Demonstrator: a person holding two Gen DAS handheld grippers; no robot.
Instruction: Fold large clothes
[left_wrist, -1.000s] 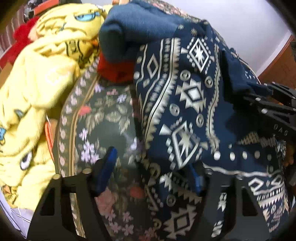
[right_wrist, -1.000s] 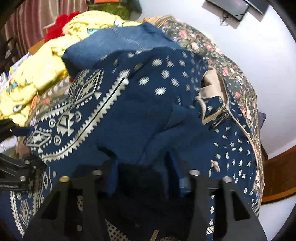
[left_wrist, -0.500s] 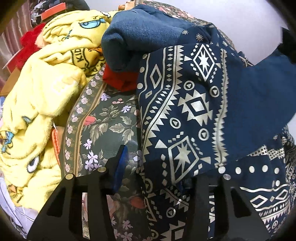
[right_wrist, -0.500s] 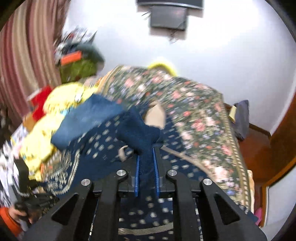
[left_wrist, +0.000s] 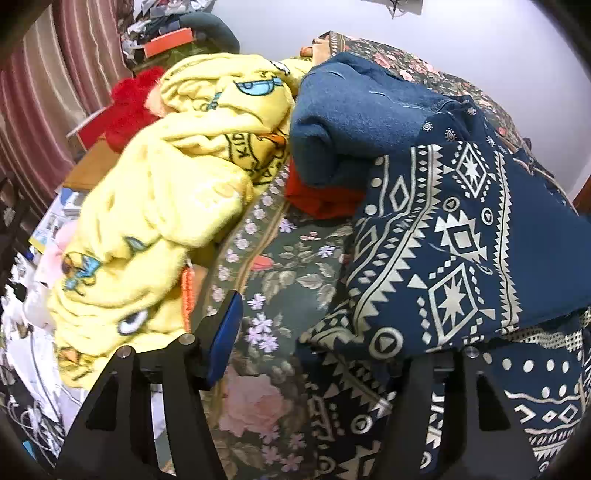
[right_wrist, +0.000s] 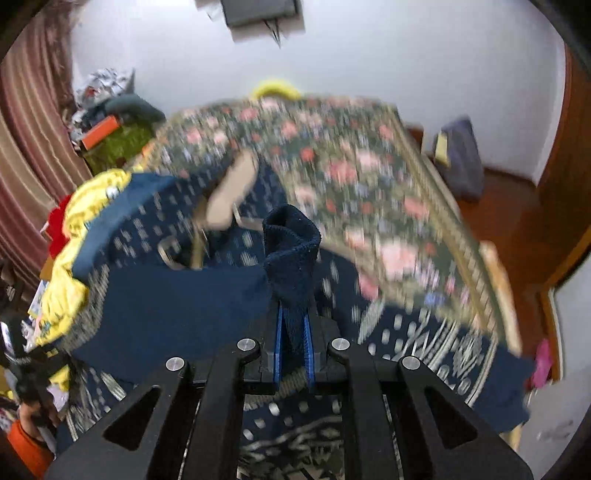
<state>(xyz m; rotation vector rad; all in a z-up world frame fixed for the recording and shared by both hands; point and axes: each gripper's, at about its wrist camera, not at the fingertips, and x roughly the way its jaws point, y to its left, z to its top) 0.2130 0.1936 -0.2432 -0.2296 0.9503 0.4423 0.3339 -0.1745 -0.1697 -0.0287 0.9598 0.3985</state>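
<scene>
A large navy garment with a cream geometric print (left_wrist: 454, 251) lies on the floral bedspread (left_wrist: 295, 266). It also shows in the right wrist view (right_wrist: 177, 302), spread and lifted. My left gripper (left_wrist: 321, 339) is open; its left blue pad (left_wrist: 225, 332) hangs over the bedspread, and the garment's hem covers the right finger. My right gripper (right_wrist: 293, 347) is shut on the ribbed navy cuff (right_wrist: 291, 254) of the garment and holds it up above the bed.
A yellow cartoon-print fleece (left_wrist: 166, 206) is heaped at the left. A folded blue garment (left_wrist: 354, 118) and something red (left_wrist: 321, 199) lie beyond. Striped curtain (left_wrist: 44, 92) and clutter at far left. In the right wrist view, a white wall and wooden door (right_wrist: 561, 192).
My right gripper closed on the garment's cuff and lifted it high above the bed, pulling the cloth up. My left gripper backed off a little and stays open.
</scene>
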